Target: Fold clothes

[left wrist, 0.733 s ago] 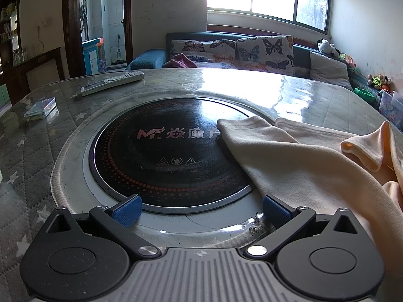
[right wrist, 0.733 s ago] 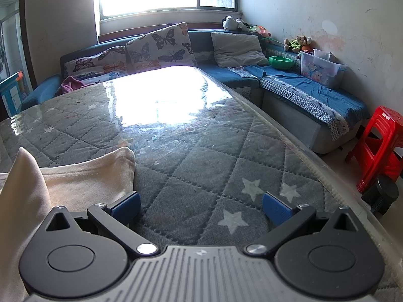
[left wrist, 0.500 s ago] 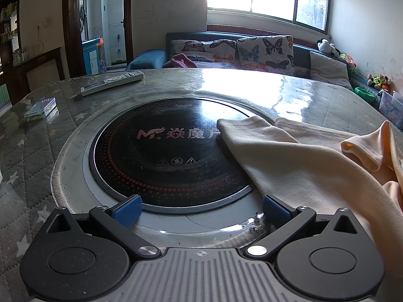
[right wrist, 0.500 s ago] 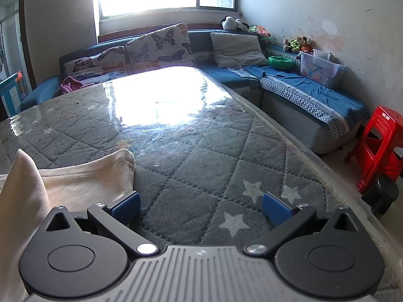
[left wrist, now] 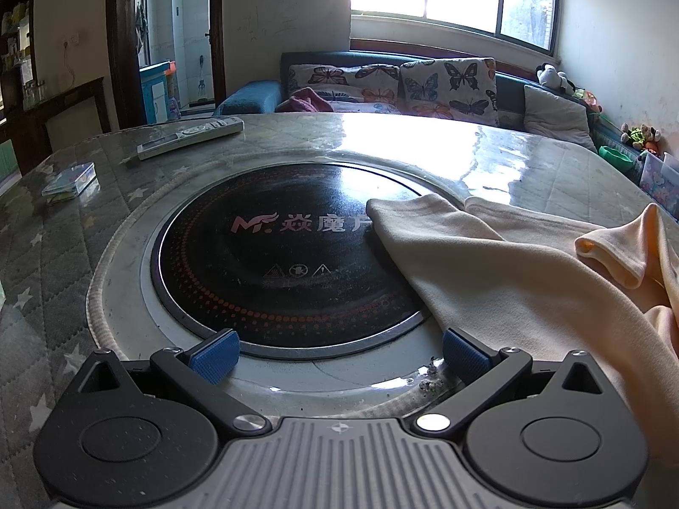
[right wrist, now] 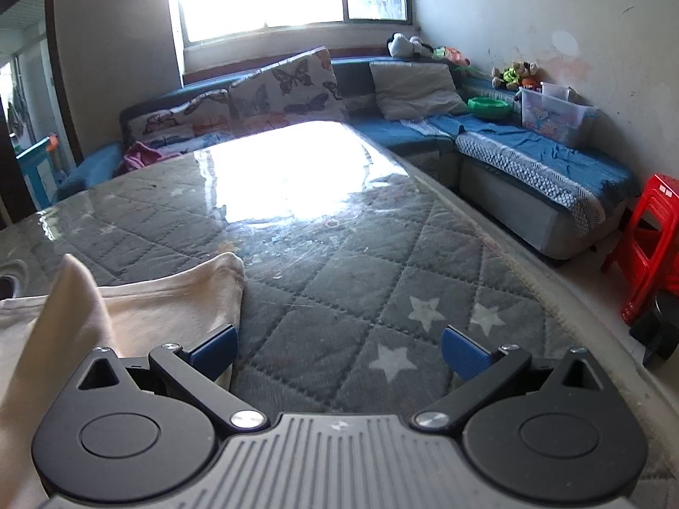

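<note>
A cream garment (left wrist: pixel 500 263) lies crumpled on the table, one flat part reaching over the black round hotplate (left wrist: pixel 271 263), with a raised fold at the right. My left gripper (left wrist: pixel 339 354) stands wide open just left of the cloth's near edge, nothing between its blue pads. In the right wrist view the same garment (right wrist: pixel 140 309) lies at the left. My right gripper (right wrist: pixel 339 350) is wide open over the quilted table cover, its left pad (right wrist: pixel 214 350) beside the cloth's edge, nothing held.
A white remote (left wrist: pixel 191 136) and a small clear box (left wrist: pixel 70 181) lie on the table's far left. The table's right edge (right wrist: pixel 530 267) drops to the floor, where a red stool (right wrist: pixel 649 250) stands. A blue sofa (right wrist: pixel 530 157) runs behind.
The right wrist view has shifted: the right gripper has lifted or tilted up a little, and the cloth sits lower in its frame. The left gripper has stayed put.
</note>
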Demonstrator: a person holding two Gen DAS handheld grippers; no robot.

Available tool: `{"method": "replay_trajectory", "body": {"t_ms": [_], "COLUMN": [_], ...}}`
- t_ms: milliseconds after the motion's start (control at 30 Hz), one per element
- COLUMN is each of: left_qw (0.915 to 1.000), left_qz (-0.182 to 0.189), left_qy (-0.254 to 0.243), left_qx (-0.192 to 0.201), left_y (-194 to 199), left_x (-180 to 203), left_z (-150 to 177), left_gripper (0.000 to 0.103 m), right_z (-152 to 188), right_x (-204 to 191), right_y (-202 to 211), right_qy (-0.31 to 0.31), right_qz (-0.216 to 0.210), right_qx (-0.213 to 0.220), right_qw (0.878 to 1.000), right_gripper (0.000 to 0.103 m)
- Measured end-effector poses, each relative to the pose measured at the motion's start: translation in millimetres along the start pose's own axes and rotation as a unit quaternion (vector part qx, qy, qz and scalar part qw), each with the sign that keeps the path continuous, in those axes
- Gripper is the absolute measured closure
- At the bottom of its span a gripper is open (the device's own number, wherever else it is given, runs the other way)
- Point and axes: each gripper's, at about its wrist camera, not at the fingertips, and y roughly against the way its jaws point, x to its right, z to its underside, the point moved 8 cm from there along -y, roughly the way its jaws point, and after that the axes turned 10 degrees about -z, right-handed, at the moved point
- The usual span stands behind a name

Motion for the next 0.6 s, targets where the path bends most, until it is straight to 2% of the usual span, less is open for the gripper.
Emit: {"method": "replay_trajectory", "body": {"t_ms": [333,600], "left_qw": [1.0,0.9999], "left_qz": [-0.003,0.004], "left_qy": [0.006,0.006], "left_qx": [-0.006,-0.009], "left_y": [16.4,39.0], "left_x": [2.4,7.9], "left_z": [5.2,9.4], "left_gripper": [0.0,0.0], "right_z": [9.8,21.3], "right_x": [-15.8,-34.0], "right_y": [48.9,77.2], "right_qy": [0.024,0.041], "right_qz": [-0.056,-0.079], "right_qx": [0.022,0.029], "right_qw": [0.998,0.996], "right_gripper": [0.0,0.0]}}
